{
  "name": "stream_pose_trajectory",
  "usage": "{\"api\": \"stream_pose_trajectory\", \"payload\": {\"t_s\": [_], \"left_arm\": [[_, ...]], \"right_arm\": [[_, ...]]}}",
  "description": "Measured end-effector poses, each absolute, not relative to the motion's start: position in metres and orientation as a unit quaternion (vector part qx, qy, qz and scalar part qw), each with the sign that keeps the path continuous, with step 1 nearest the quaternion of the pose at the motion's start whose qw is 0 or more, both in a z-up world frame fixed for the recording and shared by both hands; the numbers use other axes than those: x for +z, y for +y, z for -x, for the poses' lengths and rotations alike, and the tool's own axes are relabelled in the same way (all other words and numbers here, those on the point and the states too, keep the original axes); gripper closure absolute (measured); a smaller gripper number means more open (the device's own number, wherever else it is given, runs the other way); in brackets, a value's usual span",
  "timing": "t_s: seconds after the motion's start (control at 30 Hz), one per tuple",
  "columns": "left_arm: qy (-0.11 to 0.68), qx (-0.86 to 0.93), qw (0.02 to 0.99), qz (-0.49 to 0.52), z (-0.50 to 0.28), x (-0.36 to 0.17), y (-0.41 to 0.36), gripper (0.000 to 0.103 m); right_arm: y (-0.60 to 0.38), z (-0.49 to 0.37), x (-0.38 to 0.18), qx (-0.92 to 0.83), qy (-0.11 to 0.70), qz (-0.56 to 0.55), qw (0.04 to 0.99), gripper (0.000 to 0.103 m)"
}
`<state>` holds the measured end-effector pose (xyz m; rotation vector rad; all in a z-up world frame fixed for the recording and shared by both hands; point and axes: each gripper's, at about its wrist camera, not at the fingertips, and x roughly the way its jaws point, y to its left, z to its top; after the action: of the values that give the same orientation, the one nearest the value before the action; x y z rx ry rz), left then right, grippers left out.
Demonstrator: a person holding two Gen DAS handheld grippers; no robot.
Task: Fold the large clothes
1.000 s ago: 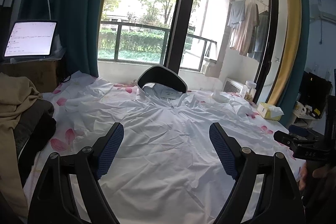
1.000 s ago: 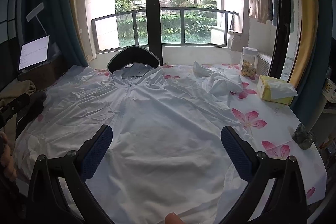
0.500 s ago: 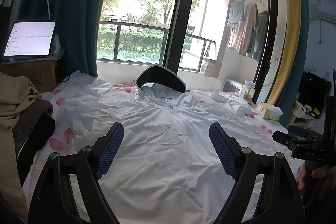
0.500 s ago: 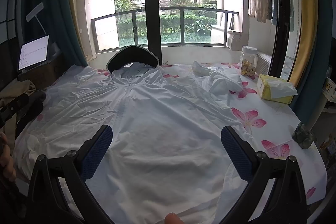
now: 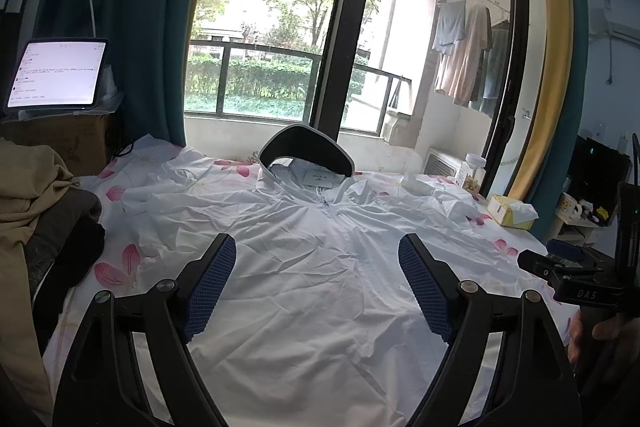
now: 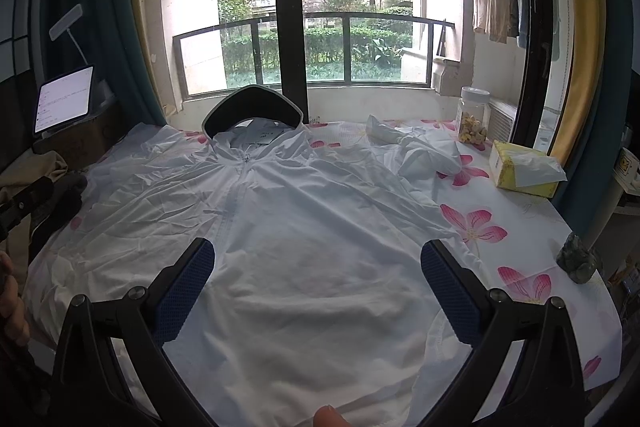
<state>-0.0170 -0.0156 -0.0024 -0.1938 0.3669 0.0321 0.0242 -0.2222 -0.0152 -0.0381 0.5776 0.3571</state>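
With the white hooded jacket [image 6: 304,227] spread flat and zipped, front up, across the flower-print sheet [image 6: 516,227], hood toward the window, nothing has been folded yet. The left gripper [image 5: 316,283] and right gripper [image 6: 318,291] both hang above its lower half, fingers spread wide and empty, likely lining up for a first grab. One sleeve [image 6: 424,151] lies bunched near the tissue box [image 6: 524,169].

the left gripper [image 5: 316,279] is wide open above a white jacket [image 5: 320,267] spread flat on a flowered sheet [image 5: 120,267].
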Motion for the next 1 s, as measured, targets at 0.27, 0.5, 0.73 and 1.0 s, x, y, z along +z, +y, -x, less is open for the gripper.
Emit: {"api": "stream_pose_trajectory", "payload": {"t_s": [0.27, 0.5, 0.73, 1.0], "left_arm": [[0.183, 0.016, 0.978, 0.096, 0.017, -0.003, -0.015, 0.017], [0.191, 0.018, 0.976, 0.098, 0.009, -0.003, -0.016, 0.017], [0.203, 0.022, 0.974, 0.098, -0.013, -0.002, -0.009, 0.017], [0.226, 0.022, 0.968, 0.105, -0.052, -0.007, -0.001, 0.017]], "right_arm": [[-0.223, -0.025, -0.017, 0.175, 0.286, 0.019, 0.942, 0.001], [-0.22, -0.036, -0.022, 0.175, 0.296, 0.022, 0.939, 0.001], [-0.22, -0.059, -0.026, 0.17, 0.306, 0.025, 0.936, 0.001], [-0.224, -0.094, -0.024, 0.158, 0.314, 0.049, 0.935, 0.001]]}}
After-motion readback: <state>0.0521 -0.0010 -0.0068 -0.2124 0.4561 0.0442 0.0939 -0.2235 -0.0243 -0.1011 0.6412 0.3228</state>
